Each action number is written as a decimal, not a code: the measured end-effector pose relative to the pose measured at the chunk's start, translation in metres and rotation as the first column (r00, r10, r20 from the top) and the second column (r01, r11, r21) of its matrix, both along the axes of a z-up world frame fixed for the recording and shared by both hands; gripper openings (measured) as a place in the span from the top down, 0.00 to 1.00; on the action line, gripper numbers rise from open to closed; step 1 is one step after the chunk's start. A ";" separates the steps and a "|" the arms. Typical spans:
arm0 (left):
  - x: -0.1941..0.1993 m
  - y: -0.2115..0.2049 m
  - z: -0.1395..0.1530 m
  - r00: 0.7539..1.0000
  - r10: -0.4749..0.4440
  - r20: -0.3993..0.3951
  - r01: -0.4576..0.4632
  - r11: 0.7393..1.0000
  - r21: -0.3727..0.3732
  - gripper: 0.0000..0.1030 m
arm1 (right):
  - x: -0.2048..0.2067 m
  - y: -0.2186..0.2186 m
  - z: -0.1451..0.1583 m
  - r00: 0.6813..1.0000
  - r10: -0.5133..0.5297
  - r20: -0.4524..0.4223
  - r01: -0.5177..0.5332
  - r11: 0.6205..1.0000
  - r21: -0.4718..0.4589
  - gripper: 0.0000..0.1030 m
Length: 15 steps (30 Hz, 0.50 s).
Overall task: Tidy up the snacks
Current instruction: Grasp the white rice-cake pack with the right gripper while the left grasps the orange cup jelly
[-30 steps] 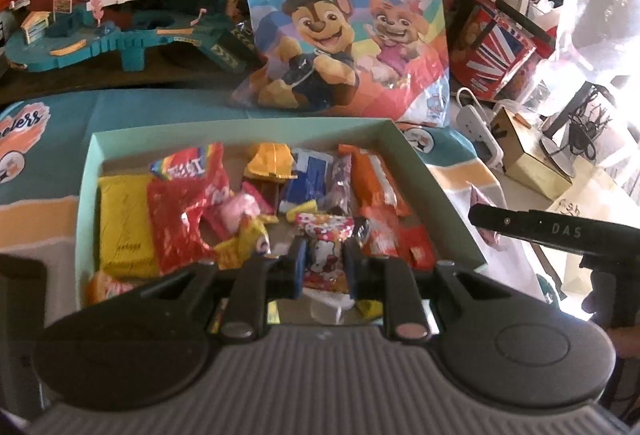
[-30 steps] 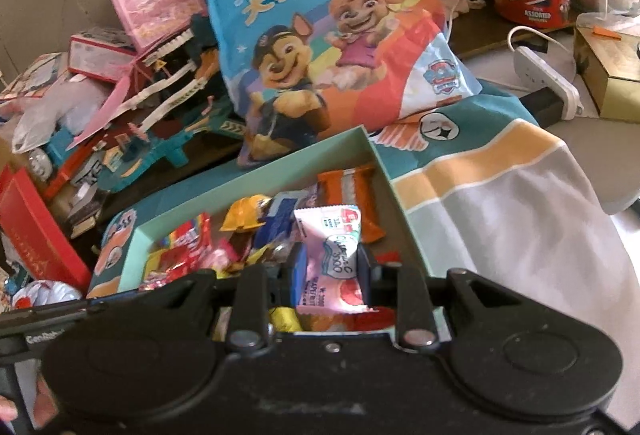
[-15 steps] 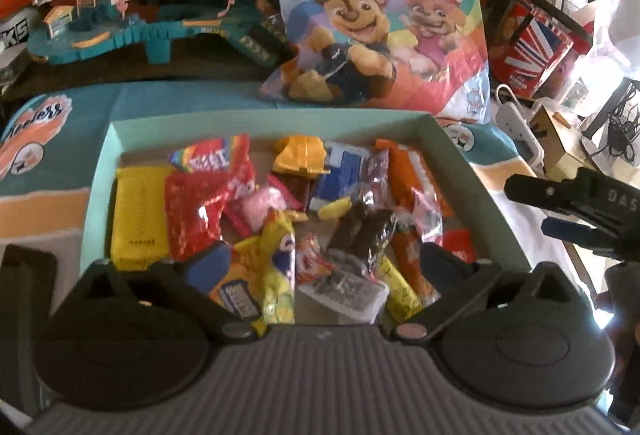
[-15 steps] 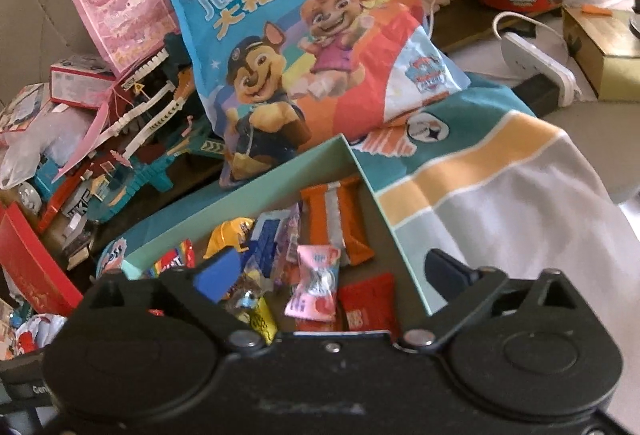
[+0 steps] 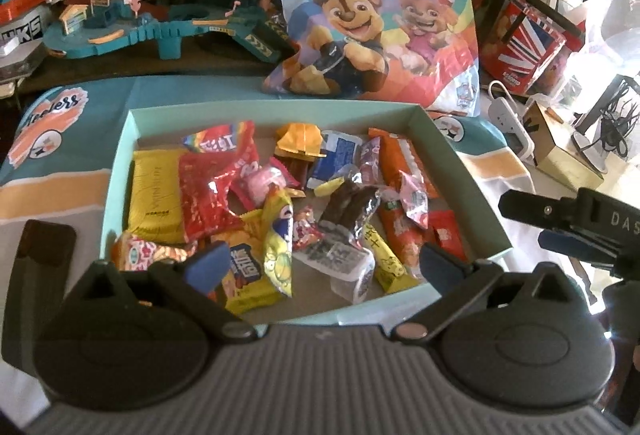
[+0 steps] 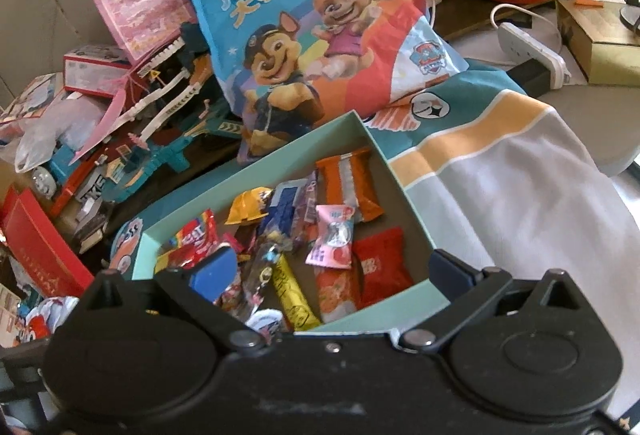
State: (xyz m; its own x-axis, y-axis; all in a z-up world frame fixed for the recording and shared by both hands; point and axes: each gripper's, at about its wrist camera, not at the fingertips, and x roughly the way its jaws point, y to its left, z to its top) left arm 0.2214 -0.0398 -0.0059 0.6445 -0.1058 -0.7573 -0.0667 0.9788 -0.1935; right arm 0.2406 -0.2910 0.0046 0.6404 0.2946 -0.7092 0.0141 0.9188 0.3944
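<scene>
Teal striped cloth under snack box

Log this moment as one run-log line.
left gripper: open, empty | right gripper: open, empty | pink snack packet: lying in tray | tray: full of snacks

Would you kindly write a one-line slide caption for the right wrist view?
Open right hand-held gripper above a mint box of mixed snacks, a cartoon-dog snack bag behind.
</scene>
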 end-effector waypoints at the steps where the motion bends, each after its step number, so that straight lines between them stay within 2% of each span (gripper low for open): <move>1: -0.003 -0.001 0.001 1.000 0.000 0.002 0.000 1.000 -0.001 0.00 | -0.003 0.000 0.003 1.000 0.001 0.003 -0.001 1.000 -0.002 0.00; 15: -0.032 -0.020 -0.001 0.999 -0.032 -0.018 0.032 0.999 0.000 0.00 | -0.042 -0.015 0.013 1.000 -0.012 0.003 0.012 1.000 0.015 0.00</move>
State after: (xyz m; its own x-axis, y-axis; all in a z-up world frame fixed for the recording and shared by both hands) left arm 0.1893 -0.0594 -0.0073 0.6268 -0.1264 -0.7688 -0.0384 0.9805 -0.1925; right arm 0.1985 -0.3063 0.0175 0.6462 0.2974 -0.7029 0.0236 0.9128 0.4078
